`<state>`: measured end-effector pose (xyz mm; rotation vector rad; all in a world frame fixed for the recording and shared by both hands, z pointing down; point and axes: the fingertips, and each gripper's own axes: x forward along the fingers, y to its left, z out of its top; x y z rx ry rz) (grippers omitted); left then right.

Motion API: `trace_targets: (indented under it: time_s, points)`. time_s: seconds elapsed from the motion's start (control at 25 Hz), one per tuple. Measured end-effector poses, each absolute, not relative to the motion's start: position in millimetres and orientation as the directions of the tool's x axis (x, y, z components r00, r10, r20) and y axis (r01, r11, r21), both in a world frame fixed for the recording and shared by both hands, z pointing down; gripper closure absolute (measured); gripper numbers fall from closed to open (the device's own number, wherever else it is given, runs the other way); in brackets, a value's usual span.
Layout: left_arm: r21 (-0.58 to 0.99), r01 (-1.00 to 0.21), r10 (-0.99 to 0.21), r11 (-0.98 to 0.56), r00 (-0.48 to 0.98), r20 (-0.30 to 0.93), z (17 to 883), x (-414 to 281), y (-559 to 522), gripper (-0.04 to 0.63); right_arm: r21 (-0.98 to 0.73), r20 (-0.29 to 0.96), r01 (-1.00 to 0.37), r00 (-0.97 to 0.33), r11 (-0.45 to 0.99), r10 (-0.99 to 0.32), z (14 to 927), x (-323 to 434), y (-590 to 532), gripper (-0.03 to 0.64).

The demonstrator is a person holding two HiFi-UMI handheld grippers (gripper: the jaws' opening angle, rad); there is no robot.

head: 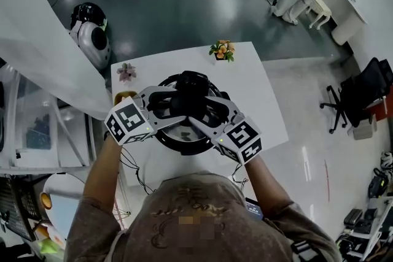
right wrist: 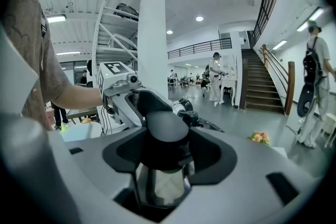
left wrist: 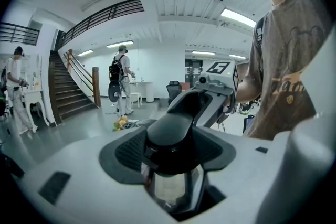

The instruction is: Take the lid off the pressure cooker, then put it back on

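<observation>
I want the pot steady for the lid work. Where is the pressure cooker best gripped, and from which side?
By its two black side handles, one from each side: they jut out opposite each other across the round shiny body, and are narrow enough for fingers to close round.

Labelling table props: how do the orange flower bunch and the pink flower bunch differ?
The orange flower bunch stands at the far edge of the white table; the pink flower bunch stands by its far-left corner. Orange shows green leaves; pink looks paler. Both are small, clear of the pressure cooker.
</observation>
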<state>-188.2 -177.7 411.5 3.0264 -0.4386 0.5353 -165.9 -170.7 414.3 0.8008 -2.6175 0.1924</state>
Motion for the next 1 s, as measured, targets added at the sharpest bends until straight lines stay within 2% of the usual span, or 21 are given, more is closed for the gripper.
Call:
trace_targets:
  time_s: [0.4, 1.0]
  points:
    - [-0.016, -0.38, -0.362, -0.925, 0.869, 0.338, 411.1, -188.6, -177.0, 0.319, -0.012, 0.399, -0.471, -0.811, 0.882, -0.427, 414.9, -165.3, -172.4, 0.365]
    - [-0.009, -0.588, -0.555, -0.809, 0.758, 0.343, 409.5, -186.1, -172.9, 0.321, -0.013, 0.394, -0.254, -0.89, 0.967, -0.228, 413.3, -162.0, -174.2, 0.365]
